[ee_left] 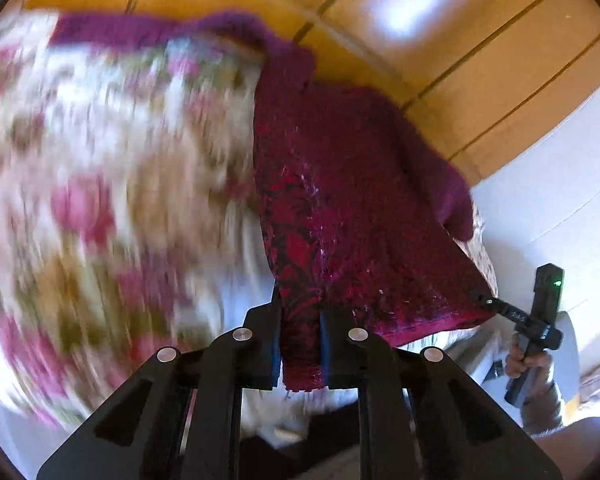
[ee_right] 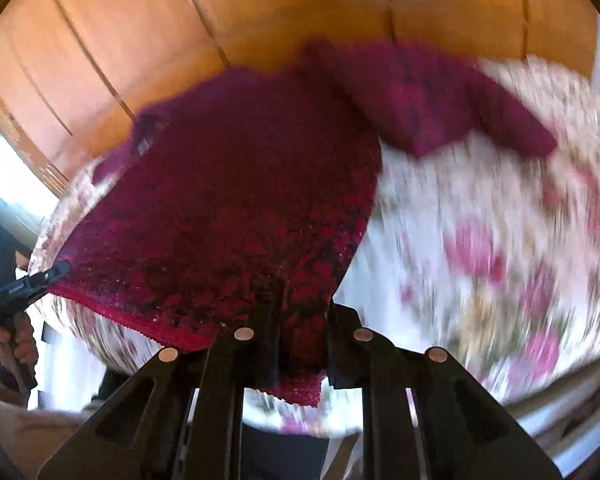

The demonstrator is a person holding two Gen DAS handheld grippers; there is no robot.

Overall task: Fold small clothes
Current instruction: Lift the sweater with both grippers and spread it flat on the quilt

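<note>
Motion blur smears the floral cloth (ee_left: pixel 100 200) beyond reading.

I count one dark red knitted garment (ee_left: pixel 352 184), one flowered cloth (ee_left: pixel 112 184) under it, two grippers, left (ee_left: pixel 300 344) and right (ee_right: pixel 302 344), and one hand (ee_left: pixel 528 360) in view.

The garment (ee_left: pixel 360 184) pinched between the black fingers (ee_left: pixel 266 344) is deep magenta-burgundy, mottled with brighter red and black blotches near the fingertips, its hem a plain crimson band. Beyond the fingers, the cloth (ee_right: pixel 500 240) beneath is white with pink and olive-tan flowers. Behind, the panels (ee_right: pixel 140 40) are orange-brown wood.
</note>
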